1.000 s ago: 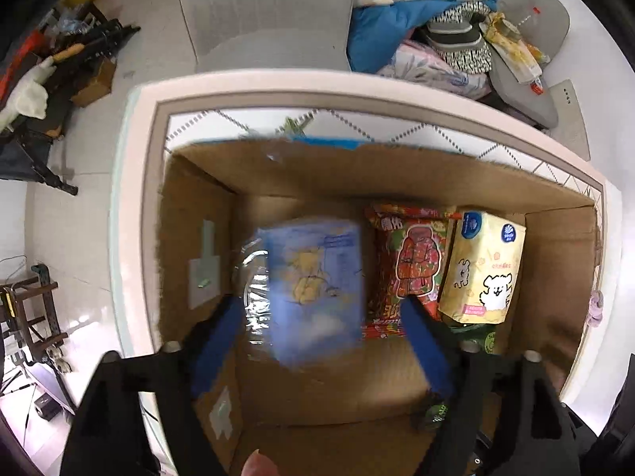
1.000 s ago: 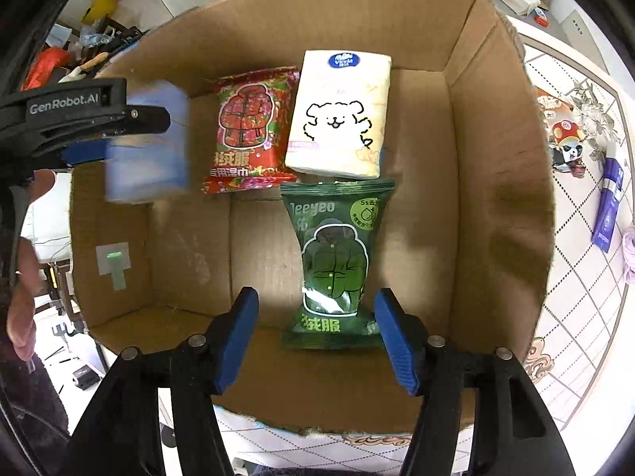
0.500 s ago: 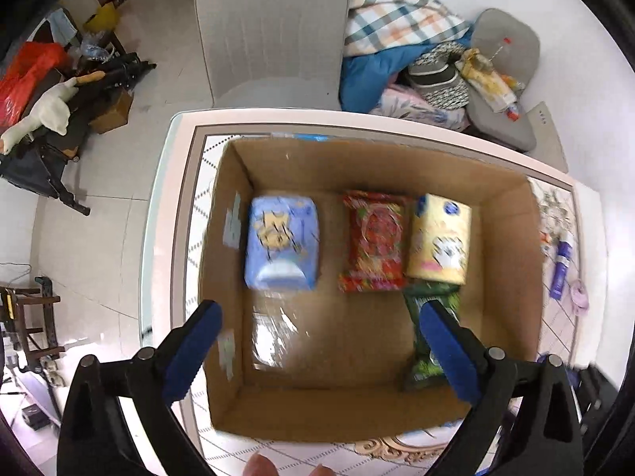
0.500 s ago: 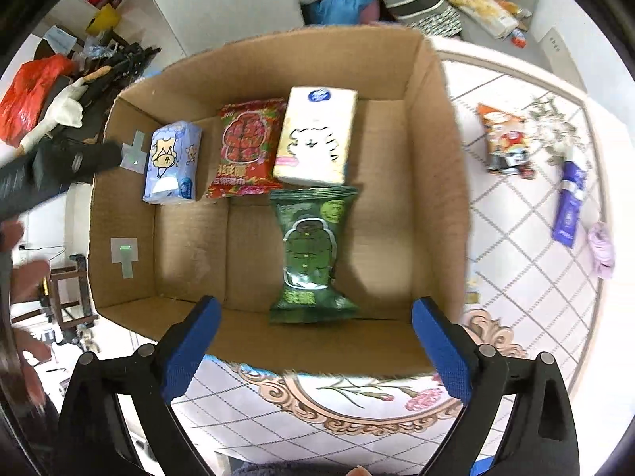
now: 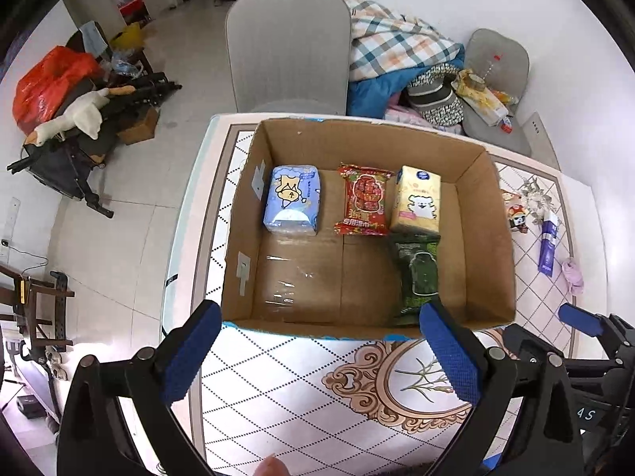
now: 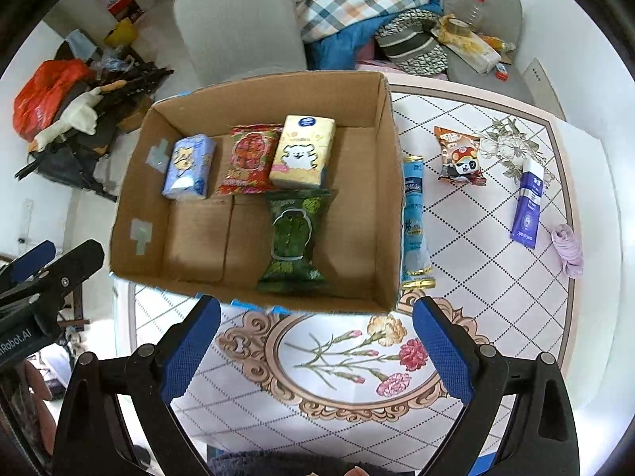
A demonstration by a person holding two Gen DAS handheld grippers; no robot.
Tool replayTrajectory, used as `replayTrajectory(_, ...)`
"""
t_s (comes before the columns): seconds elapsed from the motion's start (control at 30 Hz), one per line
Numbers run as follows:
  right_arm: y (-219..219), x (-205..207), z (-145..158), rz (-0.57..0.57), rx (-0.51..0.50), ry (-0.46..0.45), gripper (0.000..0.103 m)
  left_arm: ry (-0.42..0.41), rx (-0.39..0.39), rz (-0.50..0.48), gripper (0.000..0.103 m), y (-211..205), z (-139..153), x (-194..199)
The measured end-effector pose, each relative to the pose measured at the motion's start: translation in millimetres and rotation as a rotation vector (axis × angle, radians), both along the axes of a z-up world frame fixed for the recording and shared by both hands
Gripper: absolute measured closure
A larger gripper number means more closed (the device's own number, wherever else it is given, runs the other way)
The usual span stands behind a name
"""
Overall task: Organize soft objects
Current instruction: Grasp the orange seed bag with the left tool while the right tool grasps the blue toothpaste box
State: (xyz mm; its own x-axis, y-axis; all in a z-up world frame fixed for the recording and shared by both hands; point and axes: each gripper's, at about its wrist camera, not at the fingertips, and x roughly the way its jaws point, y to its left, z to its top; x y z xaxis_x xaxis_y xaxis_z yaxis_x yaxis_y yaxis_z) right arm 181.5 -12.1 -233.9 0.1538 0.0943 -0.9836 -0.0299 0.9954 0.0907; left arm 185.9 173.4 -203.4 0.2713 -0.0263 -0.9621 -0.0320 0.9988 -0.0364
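We hold both tools above the near edge of the bench, just short of the cardboard box. Our left tool is released, its blue pads spread wide with nothing between them. Our right tool is likewise released and empty.

Inside the box four soft packs lie flat on the floor. Along the far wall, from left to right, we see a blue tissue pack beside the left wall, a red snack bag, and a yellow tissue pack that overlaps the red bag's right edge. A green snack bag lies nearer to us, its far end touching the yellow pack.

On the bench to the right of the box, a long blue packet lies just beside the box's right wall. Farther right sit an orange panda snack bag, a purple-and-white tube and a pale purple cloth bundle, all apart from one another.

A gray chair stands beyond the far edge of the bench.
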Motion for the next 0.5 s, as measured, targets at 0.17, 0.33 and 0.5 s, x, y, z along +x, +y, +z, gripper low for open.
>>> replayTrajectory(0.17,-15.0,-12.9,10.1,-0.003,0.078,0.001,0.004,-0.001,0.009,-0.011,0.001,-19.3,11.0,-3.7)
replayTrajectory(0.33,-68.0,-17.4,15.5,-0.085,0.133,0.002,0.004,-0.031,-0.002,-0.091,0.001,-76.4,29.4,4.6)
replayTrajectory(0.5,-154.4,-16.4,18.8,-0.23,0.116,-0.005,0.004,-0.009,-0.052,-0.188,0.001,-156.3,29.2,26.7)
